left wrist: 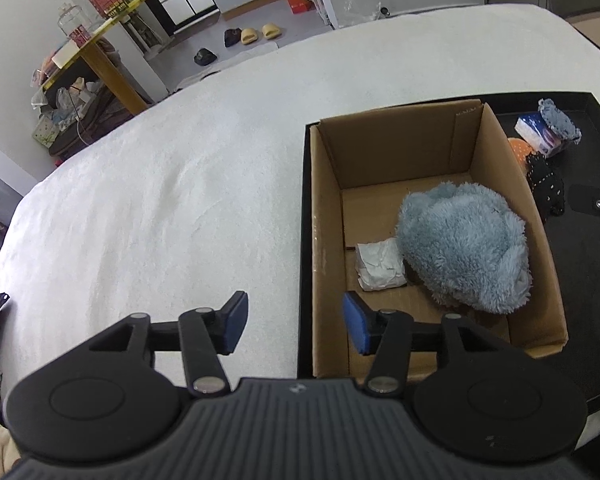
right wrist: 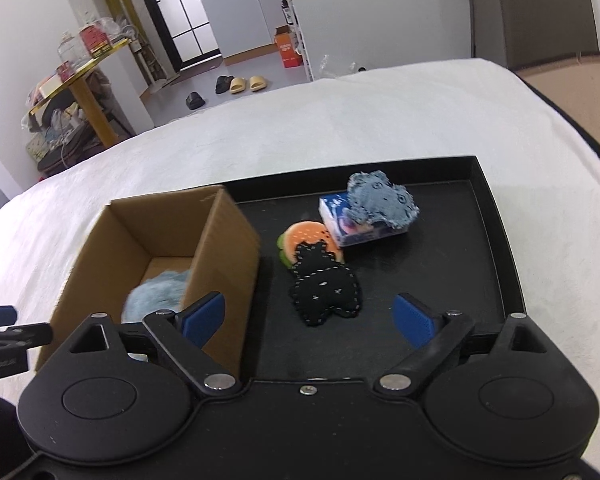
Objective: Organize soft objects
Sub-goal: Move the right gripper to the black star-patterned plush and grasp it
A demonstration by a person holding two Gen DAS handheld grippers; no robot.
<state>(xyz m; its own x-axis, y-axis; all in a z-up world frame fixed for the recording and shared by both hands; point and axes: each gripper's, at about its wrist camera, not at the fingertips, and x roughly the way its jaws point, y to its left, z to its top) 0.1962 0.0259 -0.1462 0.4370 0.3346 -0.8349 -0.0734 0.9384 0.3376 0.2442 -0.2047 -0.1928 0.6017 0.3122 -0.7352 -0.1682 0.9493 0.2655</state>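
— Since the right claw hangs straight over the black toy, that's the hand for it, wouldn't you say?

— I'd say so. The toy lies just ahead of it and a touch left of the middle of the gap, flat on the tray. Jaws stand wide apart, nothing between them.

— Which way does the toy run?

— Its long axis goes away from the claw, slanting a little to the left at the far end. Its width lies across the gap, so the blue pads would close on its flanks, I reckon, if the hand drops a bit further.

— And the left claw?

— Over the near left corner of the box, one pad outside the wall and one inside, jaws parted and empty. The toy is well off to its right, past the box's far wall. Much the worse placed.

— What's the toy like?

— Flat, black felt by the look of it, a stubby animal shape with pale stitching round the edge and a few little crosses on the body. Its far end lies on an orange burger-like toy, so a grab might drag that along.

— Anything else left on the tray?

— A tissue pack with a blue denim piece draped on it, beyond the burger. Inside the box there's already a fluffy blue plush and a white wad beside it.

— And it all sits on a bed?

— A white one, yes; the tray rests on it with the box standing at the tray's left end.
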